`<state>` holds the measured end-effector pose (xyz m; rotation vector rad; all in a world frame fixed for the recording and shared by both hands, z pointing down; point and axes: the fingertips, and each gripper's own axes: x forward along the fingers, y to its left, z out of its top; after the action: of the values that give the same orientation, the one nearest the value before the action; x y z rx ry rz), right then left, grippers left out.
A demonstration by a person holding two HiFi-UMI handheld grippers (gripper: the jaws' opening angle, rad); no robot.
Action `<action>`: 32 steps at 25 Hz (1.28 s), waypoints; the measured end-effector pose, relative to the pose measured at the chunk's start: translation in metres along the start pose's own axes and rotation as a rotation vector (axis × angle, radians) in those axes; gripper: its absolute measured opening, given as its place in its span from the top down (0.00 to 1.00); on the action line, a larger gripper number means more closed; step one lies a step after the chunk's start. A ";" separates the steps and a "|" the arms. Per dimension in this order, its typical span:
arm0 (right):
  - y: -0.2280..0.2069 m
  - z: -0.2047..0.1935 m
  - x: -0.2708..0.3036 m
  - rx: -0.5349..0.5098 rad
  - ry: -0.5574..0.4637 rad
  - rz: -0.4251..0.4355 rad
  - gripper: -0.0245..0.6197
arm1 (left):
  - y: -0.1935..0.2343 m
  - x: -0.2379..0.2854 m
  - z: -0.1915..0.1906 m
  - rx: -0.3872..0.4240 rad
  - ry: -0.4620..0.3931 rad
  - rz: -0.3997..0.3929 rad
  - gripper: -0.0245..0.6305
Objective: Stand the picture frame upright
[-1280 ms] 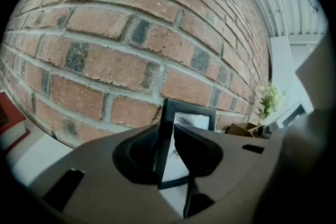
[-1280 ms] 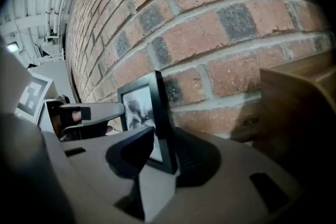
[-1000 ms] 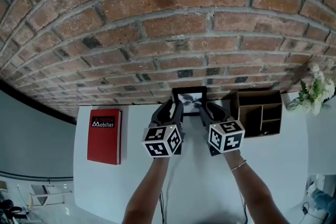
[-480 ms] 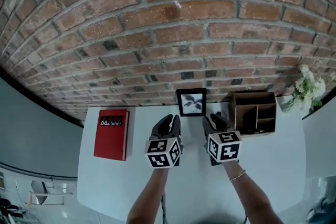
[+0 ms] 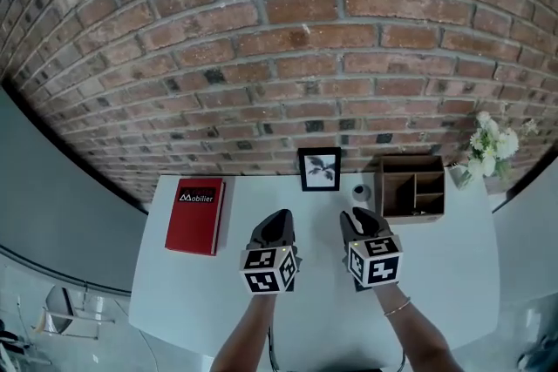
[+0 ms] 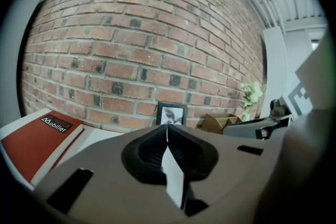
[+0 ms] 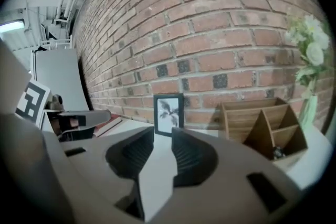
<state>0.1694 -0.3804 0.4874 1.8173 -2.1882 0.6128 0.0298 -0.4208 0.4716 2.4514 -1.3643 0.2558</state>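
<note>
The black picture frame (image 5: pixel 319 169) with a leaf print stands upright at the back of the white table (image 5: pixel 453 274), against the brick wall. Both grippers hover over the table's middle, well short of the frame and apart from it. My left gripper (image 5: pixel 277 225) is shut, its jaws meeting with nothing between them (image 6: pixel 167 126). My right gripper (image 5: pixel 358 221) is open by a narrow gap and holds nothing (image 7: pixel 163 136). The frame (image 6: pixel 171 114) shows straight ahead of the left jaws, and the right gripper view also has the frame (image 7: pixel 169 114) ahead.
A red book (image 5: pixel 196 203) lies flat at the table's left. A wooden desk organiser (image 5: pixel 411 186) stands right of the frame, with a small round object (image 5: pixel 360 190) between them. White flowers (image 5: pixel 488 144) stand at the far right corner. The brick wall (image 5: pixel 288 57) closes the back.
Both grippers have drawn back from the frame toward me. The frame stays upright at the wall. The left jaws have closed.
</note>
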 end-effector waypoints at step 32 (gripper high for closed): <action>0.041 -0.034 -0.146 -0.019 -0.058 -0.041 0.96 | -0.014 -0.163 -0.028 -0.062 -0.034 0.018 0.97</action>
<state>0.1556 -0.2310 0.4475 1.8884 -2.1793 0.5356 -0.0443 -0.2742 0.4451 2.4048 -1.3872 0.1745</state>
